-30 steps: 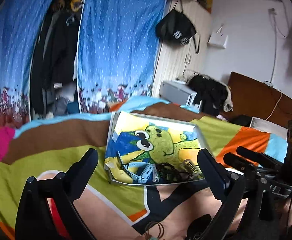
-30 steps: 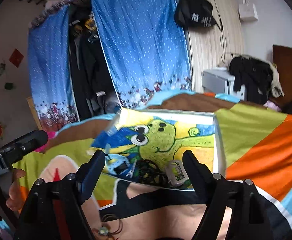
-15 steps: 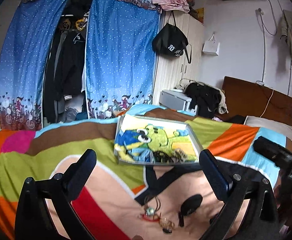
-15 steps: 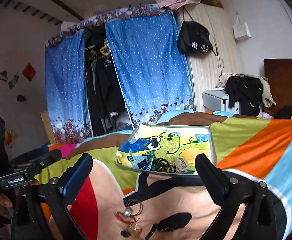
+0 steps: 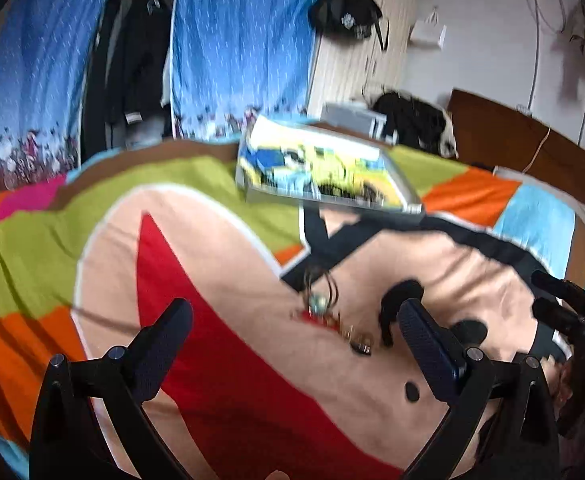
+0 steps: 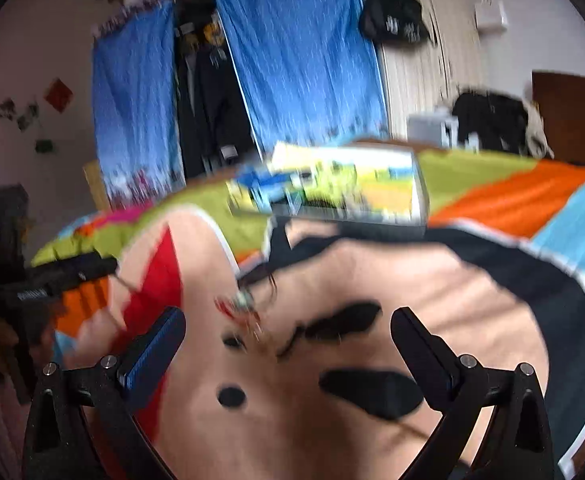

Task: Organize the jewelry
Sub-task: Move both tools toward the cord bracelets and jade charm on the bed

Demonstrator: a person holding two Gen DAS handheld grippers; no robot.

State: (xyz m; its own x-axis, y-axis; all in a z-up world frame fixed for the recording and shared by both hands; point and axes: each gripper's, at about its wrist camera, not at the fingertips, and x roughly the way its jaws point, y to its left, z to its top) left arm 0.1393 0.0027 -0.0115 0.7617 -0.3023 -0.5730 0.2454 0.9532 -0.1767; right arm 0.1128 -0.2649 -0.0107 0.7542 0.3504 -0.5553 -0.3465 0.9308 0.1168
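Colourful patchwork bedspread [image 5: 196,184] filling the left wrist view, small tangled jewelry pile [image 5: 328,312] at centre, cartoon-printed shallow tray [image 5: 324,172] above it, left gripper [image 5: 292,336] fingers spread and empty, right wrist view blurred, jewelry pile [image 6: 248,312] centre-left, tray [image 6: 332,188] upper centre, right gripper [image 6: 288,336] fingers spread, empty

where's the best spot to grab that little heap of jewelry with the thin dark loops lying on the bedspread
Probably the thin dark loops at the far end of the small jewelry heap. They lie flat on the colourful bedspread, so come from above with the open left gripper, one finger on each side of a strand. The blur hides finer detail.
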